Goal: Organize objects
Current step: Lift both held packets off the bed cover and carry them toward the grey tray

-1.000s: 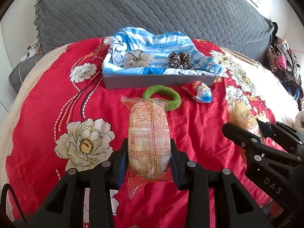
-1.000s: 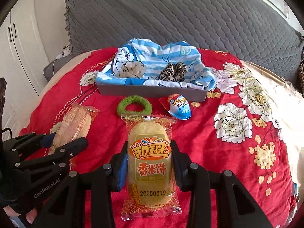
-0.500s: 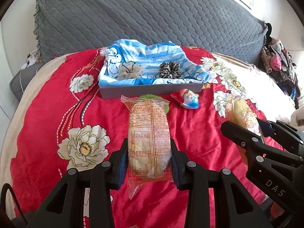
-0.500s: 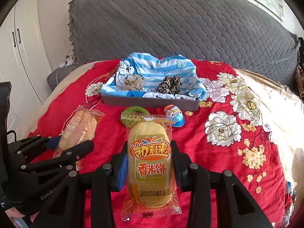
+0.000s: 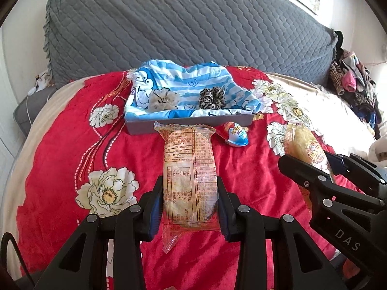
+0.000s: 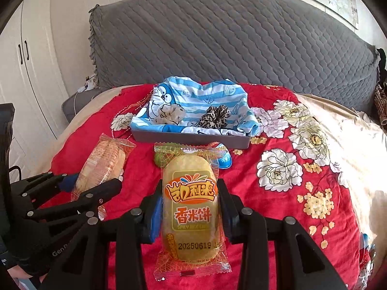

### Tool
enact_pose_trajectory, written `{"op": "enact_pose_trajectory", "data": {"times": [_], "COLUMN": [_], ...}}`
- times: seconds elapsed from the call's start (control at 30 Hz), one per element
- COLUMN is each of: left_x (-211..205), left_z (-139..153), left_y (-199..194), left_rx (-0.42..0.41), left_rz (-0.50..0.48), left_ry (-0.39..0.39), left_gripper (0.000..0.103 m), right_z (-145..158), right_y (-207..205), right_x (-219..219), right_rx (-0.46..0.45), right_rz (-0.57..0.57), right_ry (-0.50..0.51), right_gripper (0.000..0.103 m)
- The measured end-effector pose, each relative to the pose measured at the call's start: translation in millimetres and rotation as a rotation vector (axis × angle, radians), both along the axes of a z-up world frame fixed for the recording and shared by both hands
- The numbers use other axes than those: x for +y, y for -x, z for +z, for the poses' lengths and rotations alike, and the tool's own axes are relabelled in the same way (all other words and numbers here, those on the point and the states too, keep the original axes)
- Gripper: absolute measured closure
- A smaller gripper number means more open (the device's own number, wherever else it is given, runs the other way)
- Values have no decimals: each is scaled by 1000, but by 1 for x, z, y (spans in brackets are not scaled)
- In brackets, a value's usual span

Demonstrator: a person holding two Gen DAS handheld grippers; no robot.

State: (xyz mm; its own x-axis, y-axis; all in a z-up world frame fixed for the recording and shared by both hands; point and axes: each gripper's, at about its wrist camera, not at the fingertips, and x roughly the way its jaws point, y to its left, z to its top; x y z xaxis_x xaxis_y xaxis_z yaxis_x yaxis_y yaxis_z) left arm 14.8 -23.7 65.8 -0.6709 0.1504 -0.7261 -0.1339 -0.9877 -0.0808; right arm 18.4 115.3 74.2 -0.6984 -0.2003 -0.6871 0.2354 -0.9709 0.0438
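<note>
Rice-cracker packet [image 6: 189, 207] hides green ring [image 6: 159, 157] — half-seen.

Two rice-cracker packets [image 5: 189, 181] [image 6: 191, 207] — lengthwise, clamped between fingers, raised

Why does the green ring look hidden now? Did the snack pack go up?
Yes. The left gripper lifted its rice cracker pack; its top now overlaps the gray tray.
</note>
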Motion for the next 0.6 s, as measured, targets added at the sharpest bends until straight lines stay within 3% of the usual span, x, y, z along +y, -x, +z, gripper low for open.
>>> {"op": "enact_pose_trajectory", "data": {"times": [0.6], "left_x": [6], "left_z": [-4], "left_y": [11], "left_rx": [13], "left_rz": [7], "left_ry": [2], "left_gripper": [63], "right_z": [2], "right_y": [8], "right_x": [10], "right_rx": [13], "right_rz": [-5], "right_ry": [23], "right_gripper": [63]}}
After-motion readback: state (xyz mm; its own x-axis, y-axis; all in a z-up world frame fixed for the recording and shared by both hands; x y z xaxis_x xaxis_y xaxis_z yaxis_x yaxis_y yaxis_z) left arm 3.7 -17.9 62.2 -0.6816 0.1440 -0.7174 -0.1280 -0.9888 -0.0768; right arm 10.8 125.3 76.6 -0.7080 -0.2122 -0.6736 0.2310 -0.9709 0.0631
